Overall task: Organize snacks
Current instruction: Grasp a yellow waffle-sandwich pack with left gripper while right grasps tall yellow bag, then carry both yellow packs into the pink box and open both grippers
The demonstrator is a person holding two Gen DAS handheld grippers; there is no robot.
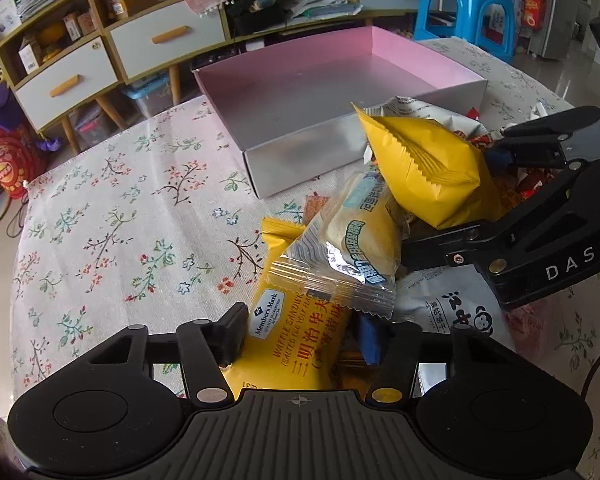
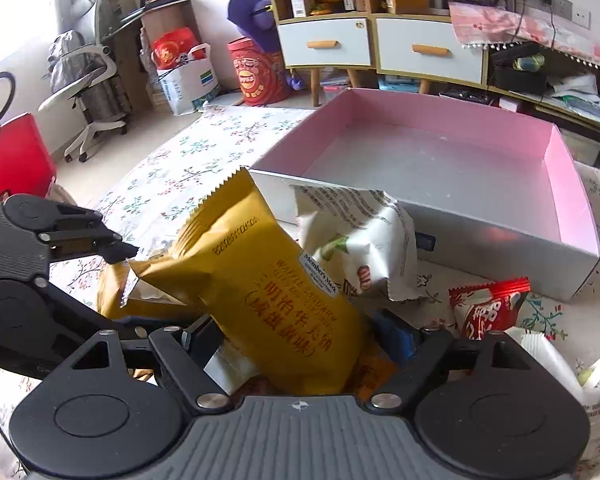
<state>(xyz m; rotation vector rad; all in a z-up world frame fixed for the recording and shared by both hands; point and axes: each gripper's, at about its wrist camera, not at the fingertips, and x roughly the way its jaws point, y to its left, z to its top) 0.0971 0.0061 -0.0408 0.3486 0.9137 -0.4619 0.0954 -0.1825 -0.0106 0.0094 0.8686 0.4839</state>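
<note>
A pink-lined silver box (image 1: 300, 148) stands open and empty on the floral tablecloth; it also shows in the right wrist view (image 2: 500, 232). My left gripper (image 1: 304, 332) is shut on a yellow waffle sandwich packet (image 1: 296, 344), with a clear-wrapped cake packet (image 1: 352, 248) lying across it. My right gripper (image 2: 308, 336) is shut on another yellow waffle packet (image 2: 276, 280), held tilted above the snack pile. That packet (image 1: 428, 168) and the right gripper (image 1: 500, 200) show in the left wrist view, just in front of the box.
A white crumpled packet (image 2: 360, 240) and a red packet (image 2: 488, 308) lie by the box. A grey-white monkey-print packet (image 1: 452, 304) lies right of my left gripper. Shelves with drawers (image 1: 80, 76) and a blue stool (image 1: 468, 4) stand beyond the table.
</note>
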